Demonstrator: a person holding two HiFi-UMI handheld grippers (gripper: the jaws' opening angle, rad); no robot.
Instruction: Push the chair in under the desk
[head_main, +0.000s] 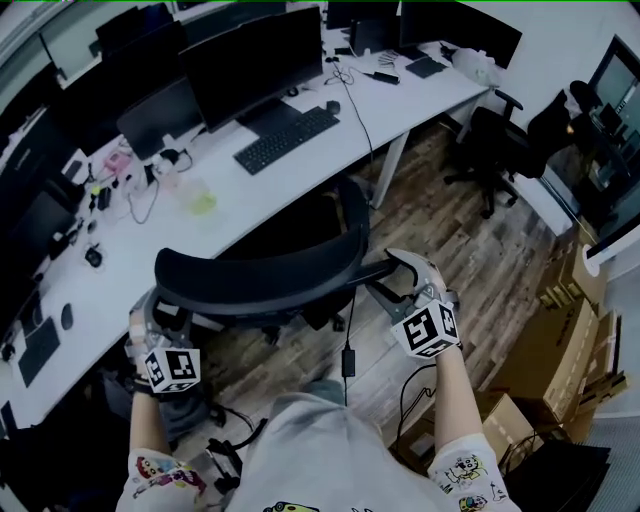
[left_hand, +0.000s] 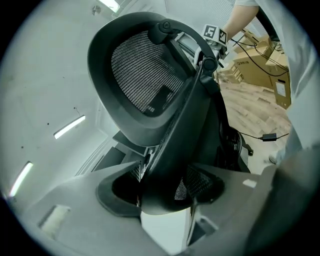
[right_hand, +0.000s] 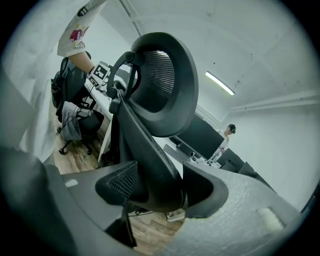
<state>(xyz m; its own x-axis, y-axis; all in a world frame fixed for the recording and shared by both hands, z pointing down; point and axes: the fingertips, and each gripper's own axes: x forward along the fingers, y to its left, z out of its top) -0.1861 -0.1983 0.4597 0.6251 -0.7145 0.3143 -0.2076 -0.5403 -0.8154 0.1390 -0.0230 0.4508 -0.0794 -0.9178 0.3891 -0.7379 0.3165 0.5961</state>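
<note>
At the white desk's (head_main: 300, 175) front edge the black chair (head_main: 262, 278) stands partly tucked in, left gripper (head_main: 150, 305) and right gripper (head_main: 395, 275) each clamped on one backrest end, likely to push it squarely.

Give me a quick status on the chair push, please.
Left gripper, right gripper clamped on chair. It sits at desk edge, not fully under. No blocker visible.

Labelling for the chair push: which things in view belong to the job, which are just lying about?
Job: chair, desk, left tongs and right tongs, both clamped on the chair's back.
Lying about: keyboard, mouse, monitors, cardboard boxes, other chair.
</note>
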